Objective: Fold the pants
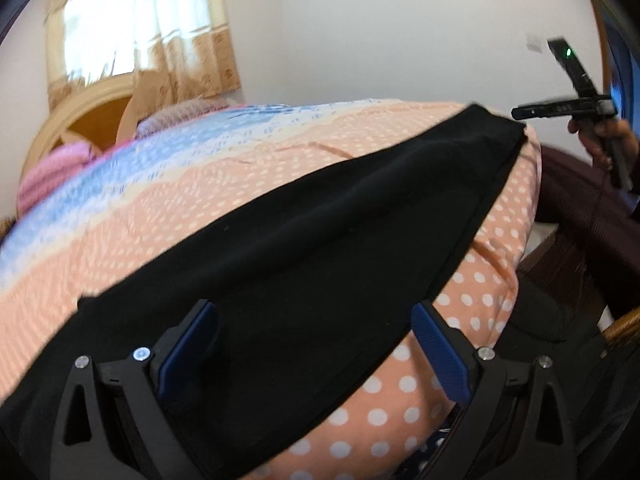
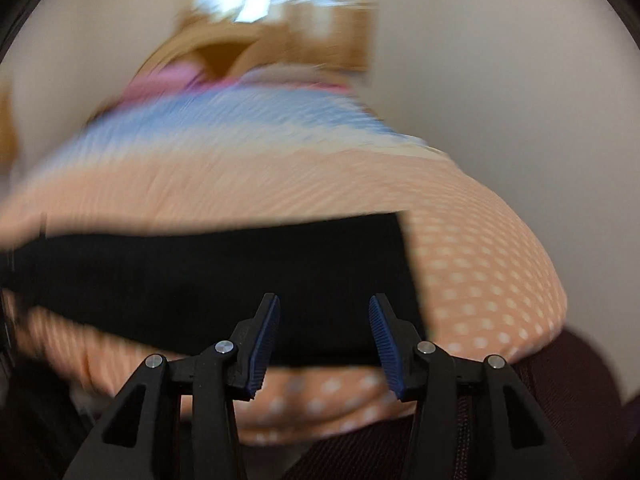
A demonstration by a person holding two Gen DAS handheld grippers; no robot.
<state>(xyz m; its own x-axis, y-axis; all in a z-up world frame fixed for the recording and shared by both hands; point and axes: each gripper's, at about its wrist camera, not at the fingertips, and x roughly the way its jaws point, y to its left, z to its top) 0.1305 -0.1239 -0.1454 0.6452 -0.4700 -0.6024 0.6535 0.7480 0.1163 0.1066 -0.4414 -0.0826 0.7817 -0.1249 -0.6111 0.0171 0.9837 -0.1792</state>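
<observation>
Black pants [image 1: 300, 240] lie flat in a long strip across the bed, running from the lower left to the bed's far right corner. My left gripper [image 1: 314, 312] is open wide just above the near end of the pants, with the cloth under both blue pads and neither pad pressing on it. In the blurred right wrist view the pants [image 2: 200, 280] stretch to the left, their end near the middle. My right gripper [image 2: 324, 300] is open over that end, with nothing pinched between its fingers.
The bed cover [image 1: 200, 208] is peach with white dots and has blue bands farther back. A pink pillow [image 1: 52, 168] and a wooden headboard [image 1: 92, 108] lie behind, under a curtained window [image 1: 132, 32]. A person's hand [image 1: 600, 136] and dark maroon cloth [image 1: 580, 200] are at the bed's right edge.
</observation>
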